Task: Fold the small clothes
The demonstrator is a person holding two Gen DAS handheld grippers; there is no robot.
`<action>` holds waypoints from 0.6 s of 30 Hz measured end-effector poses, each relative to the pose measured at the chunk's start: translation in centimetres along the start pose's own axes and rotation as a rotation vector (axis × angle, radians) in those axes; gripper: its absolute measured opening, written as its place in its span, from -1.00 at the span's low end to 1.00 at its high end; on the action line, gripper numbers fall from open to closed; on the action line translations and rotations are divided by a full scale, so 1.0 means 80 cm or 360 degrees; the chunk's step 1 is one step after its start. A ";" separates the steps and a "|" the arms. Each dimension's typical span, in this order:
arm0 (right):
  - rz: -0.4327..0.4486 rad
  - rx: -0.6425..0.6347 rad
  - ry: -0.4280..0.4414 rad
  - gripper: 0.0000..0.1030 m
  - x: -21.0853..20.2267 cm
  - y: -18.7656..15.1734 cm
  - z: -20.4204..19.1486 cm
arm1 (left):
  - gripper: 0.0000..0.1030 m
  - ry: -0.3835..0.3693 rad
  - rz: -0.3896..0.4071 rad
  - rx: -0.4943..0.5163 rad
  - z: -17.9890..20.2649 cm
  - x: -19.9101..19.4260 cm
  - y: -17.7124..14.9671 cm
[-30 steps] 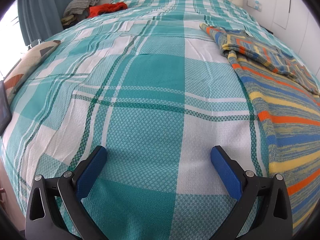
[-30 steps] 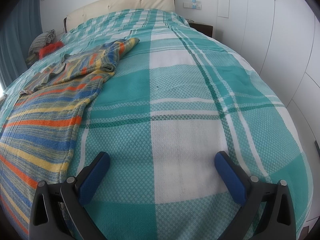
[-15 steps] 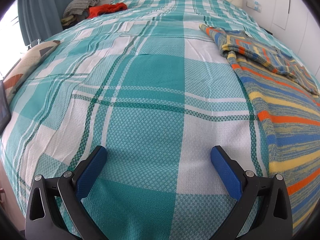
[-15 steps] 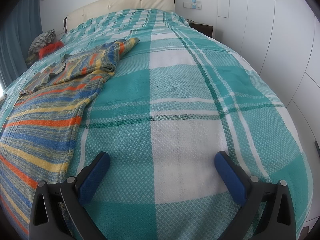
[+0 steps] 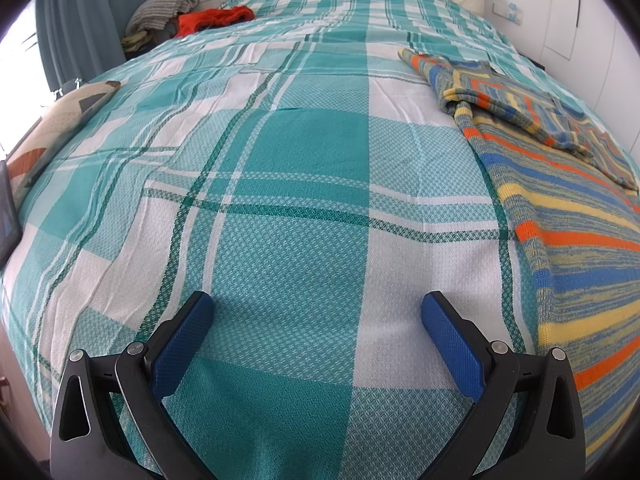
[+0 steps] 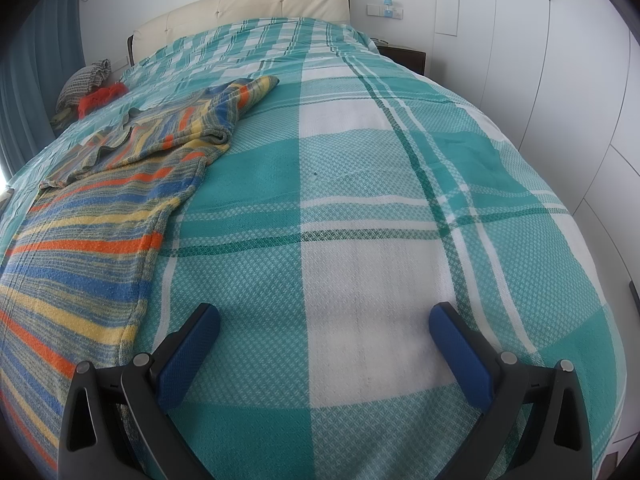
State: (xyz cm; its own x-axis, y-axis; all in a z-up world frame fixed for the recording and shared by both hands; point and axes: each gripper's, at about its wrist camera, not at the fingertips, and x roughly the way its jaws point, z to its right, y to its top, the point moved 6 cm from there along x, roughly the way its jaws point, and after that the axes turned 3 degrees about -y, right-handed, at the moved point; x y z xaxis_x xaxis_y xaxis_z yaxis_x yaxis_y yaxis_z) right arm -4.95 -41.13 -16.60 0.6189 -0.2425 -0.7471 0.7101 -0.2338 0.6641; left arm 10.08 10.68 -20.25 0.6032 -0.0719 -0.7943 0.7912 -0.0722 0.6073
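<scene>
Left wrist view looks up a bed (image 5: pixel 296 184) under a teal-and-white plaid cover, with the left tool (image 5: pixel 318 312) low over the near end, its blue pads spread wide apart and nothing between them. The right tool (image 6: pixel 324 322) hangs likewise over the cover, jaws wide apart and empty.

A striped sweater (image 5: pixel 568 216) lies flat on the bed between the two tools: to the right of the left one, to the left of the right one, just beside each but touching neither. Its body runs toward the near edge. At the far end a sleeve (image 6: pixel 224 112) seems to be turned in across the chest, its cuff pointing toward the headboard (image 6: pixel 248 8). By that, the fold looks barely begun: one sleeve perhaps laid over, and the body, hem and any other sleeve yet to be brought in. Whether the sweater's other side is tucked cannot be told, as neither view shows the whole garment.

Around it there is little to hinder. A red cloth (image 5: pixel 216 20) and a grey checked bundle (image 5: pixel 164 8) sit in a heap at the far left corner of the bed, well apart from the sweater, and may be further pieces to fold. A patterned cushion (image 5: pixel 60 124) lies off the left edge. White cupboard doors (image 6: pixel 560 60) stand along the right. Nothing lies between either tool and the sweater's edge.
</scene>
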 end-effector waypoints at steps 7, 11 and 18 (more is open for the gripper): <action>0.0000 0.0000 0.0000 1.00 0.000 0.000 0.000 | 0.99 0.0000 0.0000 0.0000 0.000 0.000 0.000; 0.0000 0.0000 0.0000 1.00 0.000 0.000 0.000 | 0.99 0.0000 0.0000 0.0001 0.000 0.000 -0.001; -0.0004 -0.0003 -0.0006 1.00 0.002 0.000 0.000 | 0.99 -0.0008 -0.0010 -0.0002 0.000 0.002 -0.002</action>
State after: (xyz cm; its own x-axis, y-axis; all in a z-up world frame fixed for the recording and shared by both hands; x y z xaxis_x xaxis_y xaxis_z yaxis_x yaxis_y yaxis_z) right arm -4.88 -41.14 -16.72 0.6159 -0.2452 -0.7487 0.7123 -0.2327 0.6622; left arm 10.03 10.64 -20.45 0.5980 -0.0762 -0.7979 0.7949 -0.0714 0.6025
